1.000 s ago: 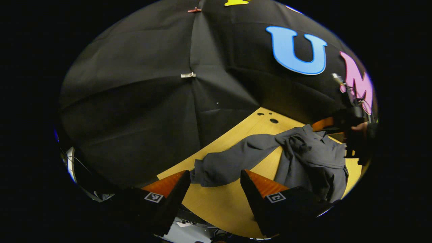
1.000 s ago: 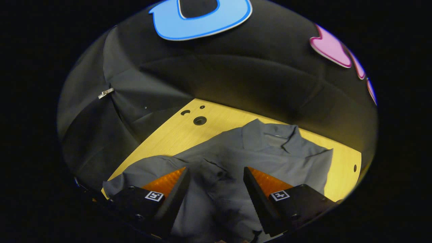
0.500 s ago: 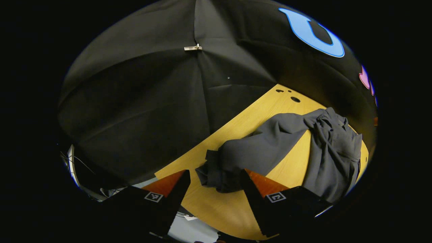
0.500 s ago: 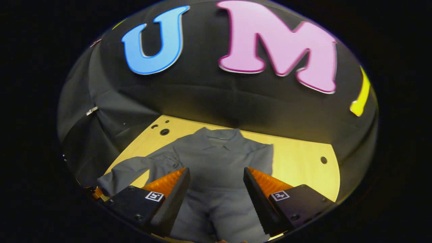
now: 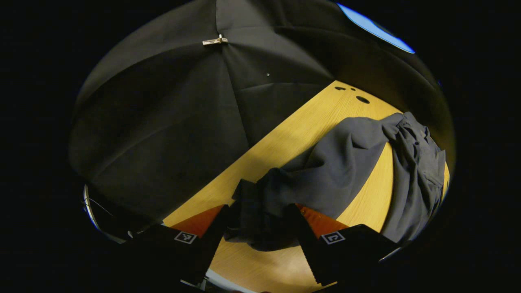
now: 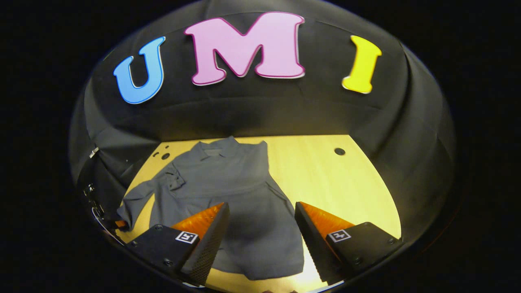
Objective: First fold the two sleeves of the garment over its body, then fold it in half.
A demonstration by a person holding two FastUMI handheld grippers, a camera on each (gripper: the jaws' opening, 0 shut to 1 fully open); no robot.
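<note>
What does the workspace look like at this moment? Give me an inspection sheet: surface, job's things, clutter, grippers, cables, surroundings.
Surface: yellow wooden table with a few round holes; the right part is bare.
Job's things: grey shirt lies collar toward the far wall; one sleeve stretches out sideways to the table edge, not yet folded over the body.
Clutter: nothing seen.
Grippers: left gripper is open, its fingers on either side of the sleeve's cuff, not pressing it; right gripper is open over the shirt's lower part, holding nothing.
Cables: thin wires beyond the table edge, in the left gripper view.
Surroundings: black cloth wall pinned with a clip.
</note>
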